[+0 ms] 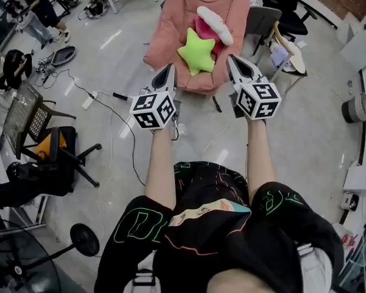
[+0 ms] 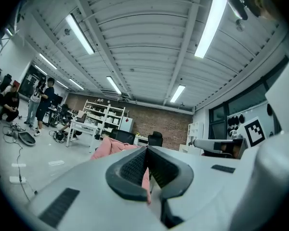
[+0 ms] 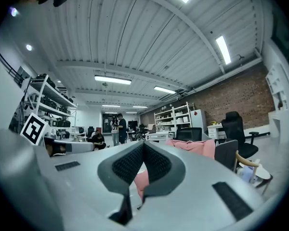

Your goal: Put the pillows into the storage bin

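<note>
A pink folding chair stands on the floor ahead of me. On its seat lie a green star pillow, a long white pillow and a magenta pillow partly under the white one. My left gripper is held level just short of the chair's front left edge, jaws shut and empty. My right gripper is level at the chair's front right, also shut with nothing in it. The left gripper view shows the closed jaws with the pink chair behind; the right gripper view shows the same. No storage bin is seen.
A grey chair and a wooden chair stand right of the pink one. A black office chair with an orange item stands at the left, and cables and a power strip cross the floor. People are at the far left.
</note>
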`<state>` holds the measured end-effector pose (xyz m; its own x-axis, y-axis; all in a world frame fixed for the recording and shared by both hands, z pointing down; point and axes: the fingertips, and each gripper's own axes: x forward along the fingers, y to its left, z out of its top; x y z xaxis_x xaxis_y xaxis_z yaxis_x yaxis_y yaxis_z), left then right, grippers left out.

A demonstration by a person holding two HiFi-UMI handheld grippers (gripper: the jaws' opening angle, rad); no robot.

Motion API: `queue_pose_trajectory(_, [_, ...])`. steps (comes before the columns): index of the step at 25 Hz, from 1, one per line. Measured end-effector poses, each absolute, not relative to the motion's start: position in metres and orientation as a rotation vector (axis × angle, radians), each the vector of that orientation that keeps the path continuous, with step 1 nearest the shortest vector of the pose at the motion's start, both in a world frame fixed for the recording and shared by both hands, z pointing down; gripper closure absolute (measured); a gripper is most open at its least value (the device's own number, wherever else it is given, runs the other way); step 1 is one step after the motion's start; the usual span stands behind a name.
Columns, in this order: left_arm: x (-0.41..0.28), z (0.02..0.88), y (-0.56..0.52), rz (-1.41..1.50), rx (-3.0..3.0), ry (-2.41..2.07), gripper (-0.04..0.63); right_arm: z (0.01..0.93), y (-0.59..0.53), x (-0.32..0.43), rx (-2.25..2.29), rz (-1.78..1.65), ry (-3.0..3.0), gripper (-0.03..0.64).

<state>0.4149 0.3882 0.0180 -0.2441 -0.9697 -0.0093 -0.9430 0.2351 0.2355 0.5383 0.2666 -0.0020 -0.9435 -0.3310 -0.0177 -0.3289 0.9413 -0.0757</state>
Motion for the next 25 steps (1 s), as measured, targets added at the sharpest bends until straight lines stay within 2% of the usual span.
queue_pose_trajectory(9, [0.337, 0.05, 0.346, -0.343, 1.815, -2.314, 0.601, 0.024, 0.222, 0.464, -0.525, -0.13, 3.09, 0.619])
queue_pose_trajectory(20, [0.176, 0.109, 0.255, -0.37, 1.721, -2.172, 0.6, 0.07, 0.137, 0.292, -0.585, -0.212, 3.171, 0.619])
queue_pose_trajectory(25, [0.118, 0.154, 0.204, -0.375, 1.694, -2.05, 0.6, 0.099, 0.083, 0.229, -0.752, -0.196, 3.215, 0.62])
